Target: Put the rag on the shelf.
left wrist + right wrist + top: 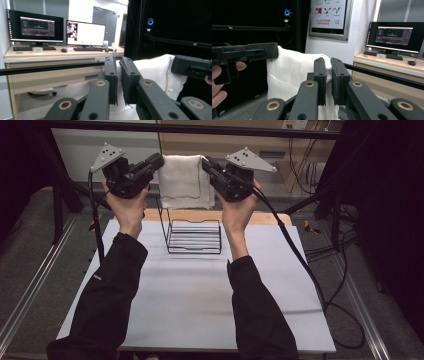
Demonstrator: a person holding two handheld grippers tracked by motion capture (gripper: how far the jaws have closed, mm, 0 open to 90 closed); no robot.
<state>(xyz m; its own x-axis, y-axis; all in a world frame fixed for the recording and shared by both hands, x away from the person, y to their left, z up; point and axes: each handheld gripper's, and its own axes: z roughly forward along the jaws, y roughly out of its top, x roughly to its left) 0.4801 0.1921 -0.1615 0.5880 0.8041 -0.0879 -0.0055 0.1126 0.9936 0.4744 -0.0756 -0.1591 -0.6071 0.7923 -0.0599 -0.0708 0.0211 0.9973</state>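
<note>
A white towel is held up by its top corners, stretched between the left tongs and right tongs, each clamped tight on cloth, above a black wire rack on the counter.

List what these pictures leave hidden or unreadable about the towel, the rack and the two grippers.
- White towel: its lower edge in both gripper views is cut off by the bottom edge and the jaws.
- Towel corners: covered by the shut jaws of the left gripper and right gripper.
- Wire rack: its upright back partly hidden behind the hanging towel, high view.
- Poster: text too small, right gripper view.
</note>
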